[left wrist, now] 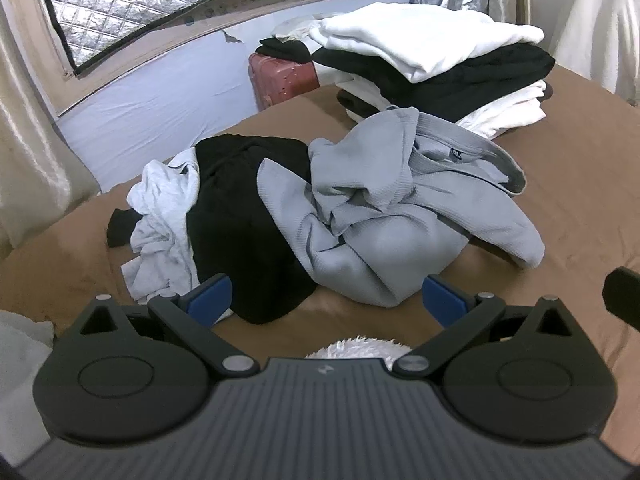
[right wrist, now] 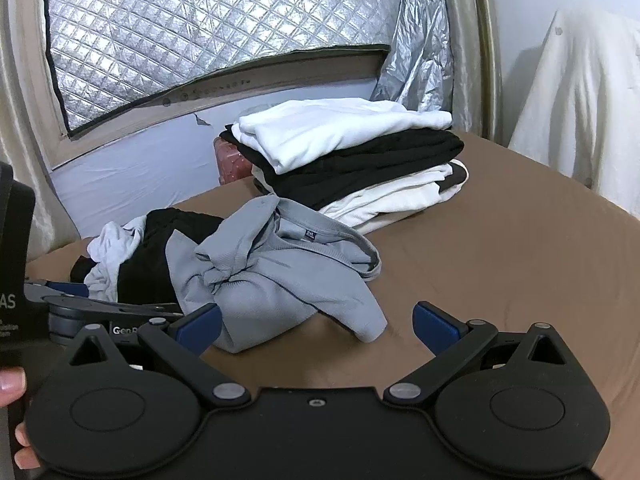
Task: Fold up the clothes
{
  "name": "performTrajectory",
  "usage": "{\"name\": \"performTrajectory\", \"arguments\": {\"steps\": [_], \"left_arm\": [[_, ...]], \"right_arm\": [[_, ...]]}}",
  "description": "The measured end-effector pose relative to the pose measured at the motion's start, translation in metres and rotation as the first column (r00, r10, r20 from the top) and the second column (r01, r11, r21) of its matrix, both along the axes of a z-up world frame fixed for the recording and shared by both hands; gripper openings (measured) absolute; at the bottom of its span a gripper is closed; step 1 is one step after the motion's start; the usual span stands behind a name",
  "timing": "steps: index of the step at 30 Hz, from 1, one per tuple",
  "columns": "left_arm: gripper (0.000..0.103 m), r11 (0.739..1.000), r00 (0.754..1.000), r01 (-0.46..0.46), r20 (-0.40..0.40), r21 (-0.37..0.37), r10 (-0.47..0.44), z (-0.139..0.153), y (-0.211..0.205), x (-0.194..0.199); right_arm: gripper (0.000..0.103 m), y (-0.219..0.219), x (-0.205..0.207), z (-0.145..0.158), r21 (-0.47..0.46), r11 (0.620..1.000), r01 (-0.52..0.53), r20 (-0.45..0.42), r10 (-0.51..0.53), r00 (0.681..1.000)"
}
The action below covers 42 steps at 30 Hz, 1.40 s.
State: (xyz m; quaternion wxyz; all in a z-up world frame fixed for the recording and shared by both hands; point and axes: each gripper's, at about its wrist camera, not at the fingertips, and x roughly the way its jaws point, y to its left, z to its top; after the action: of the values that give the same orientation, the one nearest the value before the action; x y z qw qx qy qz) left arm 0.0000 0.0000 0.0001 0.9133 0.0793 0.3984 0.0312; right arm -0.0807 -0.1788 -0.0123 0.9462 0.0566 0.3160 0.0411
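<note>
Left gripper: spread wide, nothing between the blue pads, held low at the bottom of the frame just short of the loose clothes. Right gripper: also spread wide and empty, left pad close to the near edge of the grey sweatshirt, right pad over bare brown bed cover.

Loose clothes at frame centre in the left wrist view, on the brown cover:
- Grey sweatshirt, crumpled, neck label visible toward the upper right of the garment.
- Black garment, bunched, touching and partly under the left side of the sweatshirt.
- White garment, wrinkled, at the left edge of the heap against the black garment.

Folded stack in the upper right of the left wrist view, behind the heap: white and black layers alternating, white on top. Same stack above centre in the right wrist view.

Red suitcase behind the bed edge, left of the stack. Quilted silver window cover across the upper left. Fingertips at the lower left edge of the right wrist view, beside the body of the other gripper.
</note>
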Motion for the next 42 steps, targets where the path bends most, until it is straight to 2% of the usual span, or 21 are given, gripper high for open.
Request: {"name": "performTrajectory", "arguments": {"steps": [17,42], "left_arm": [[0.103,0.996,0.998,0.041,0.047,-0.084,-0.037,0.008,0.003,-0.002],[0.103,0.995,0.998,0.066,0.025,-0.07,-0.065,0.003,-0.003,-0.002]], "right_arm": [[0.103,0.0,0.001,-0.01,0.016,1.0,-0.011,0.001,0.011,1.0],[0.103,-0.004,0.0,-0.012,0.016,1.0,-0.008,-0.008,0.009,1.0]]}}
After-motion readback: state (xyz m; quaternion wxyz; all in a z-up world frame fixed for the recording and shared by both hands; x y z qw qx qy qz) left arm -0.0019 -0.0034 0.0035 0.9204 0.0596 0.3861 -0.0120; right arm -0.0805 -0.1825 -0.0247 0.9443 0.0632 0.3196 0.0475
